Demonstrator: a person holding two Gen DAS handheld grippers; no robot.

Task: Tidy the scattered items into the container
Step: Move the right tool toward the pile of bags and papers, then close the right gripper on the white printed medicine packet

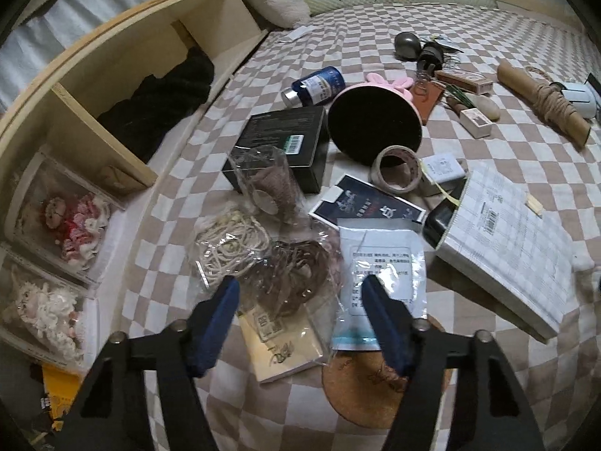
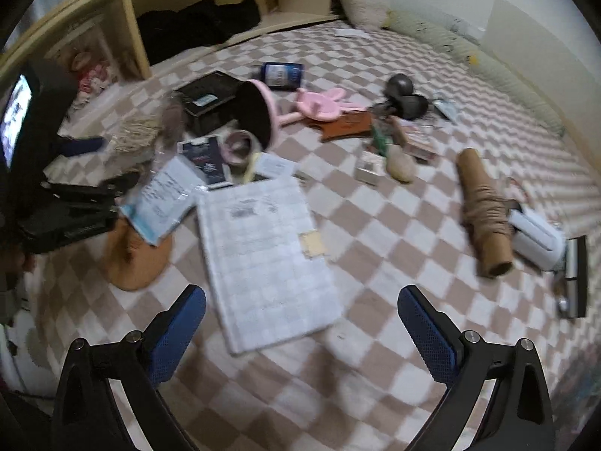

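Note:
A pink round container (image 1: 375, 124) lies tipped on its side on the checked bedspread, dark opening toward me, with its bunny-eared lid (image 2: 323, 107) behind it. My left gripper (image 1: 298, 289) points down over a clear bag of brown cords (image 1: 296, 274). Its blue fingers (image 1: 225, 300) stand either side of the bag, and no pad visibly presses it. A bag of cream rope (image 1: 233, 244) and a white pouch (image 1: 383, 278) flank it. My right gripper (image 2: 300, 300) hangs open over the near end of a white gridded notebook (image 2: 263, 248), holding nothing.
Scattered round about are a black box (image 1: 278, 146), a blue bottle (image 1: 315, 84), a tape roll (image 1: 396, 169), a cork coaster (image 1: 368, 387) and a twine-wrapped cardboard tube (image 2: 484, 210). A wooden shelf (image 1: 112, 86) with black cloth and boxed dolls borders the bed's left side.

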